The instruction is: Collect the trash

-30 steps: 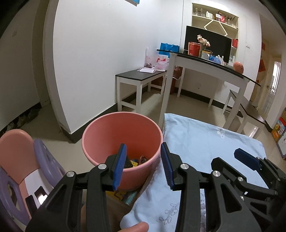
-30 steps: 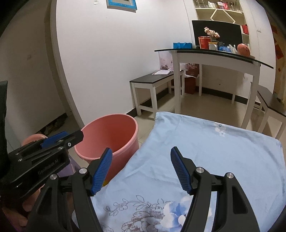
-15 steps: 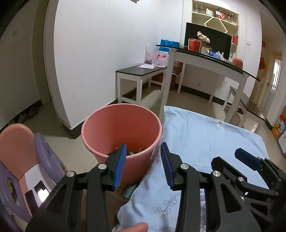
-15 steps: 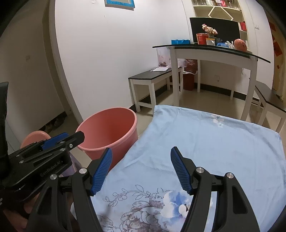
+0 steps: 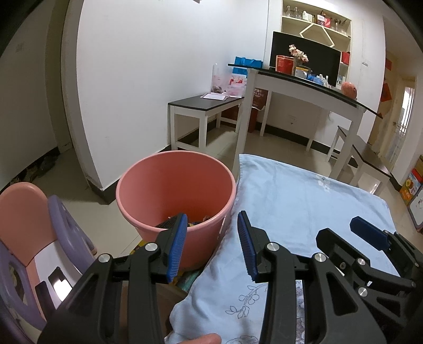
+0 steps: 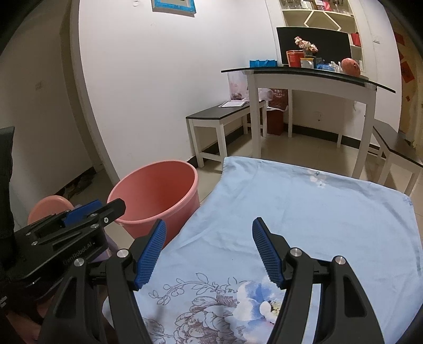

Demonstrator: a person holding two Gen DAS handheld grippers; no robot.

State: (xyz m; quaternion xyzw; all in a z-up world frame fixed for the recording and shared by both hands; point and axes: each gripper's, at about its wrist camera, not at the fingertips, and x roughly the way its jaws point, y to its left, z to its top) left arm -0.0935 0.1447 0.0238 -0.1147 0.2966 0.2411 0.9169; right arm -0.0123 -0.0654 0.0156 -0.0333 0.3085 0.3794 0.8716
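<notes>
Both empty: left hand-held gripper (image 5: 211, 243) and right hand-held gripper (image 6: 208, 251) are spread above the blue cloth (image 6: 317, 211) on the counter. Trash (image 5: 195, 221), probably wrappers, is in the pink bucket (image 5: 148, 185) off the left edge. Likely between pickups; next find remaining trash.

A light blue floral cloth (image 6: 317, 211) covers the near surface. To its left stands a pink and purple child's chair (image 5: 34, 238). A low white bench with a dark top (image 5: 203, 103) stands against the white wall (image 5: 158, 79) and carries a flat paper or tray (image 5: 214, 96) and clear bags. Beside it, a taller white table with a dark glass top (image 6: 304, 72) holds a red canister (image 6: 294, 58), a white mug, a flower arrangement (image 6: 306, 45) and a round reddish object (image 6: 350, 67). A black screen (image 5: 306, 60) stands behind, below wall shelves (image 5: 317, 23). A second dark-topped bench (image 6: 396, 148) sits at right. A blue-framed picture (image 6: 173, 5) hangs on the wall.
</notes>
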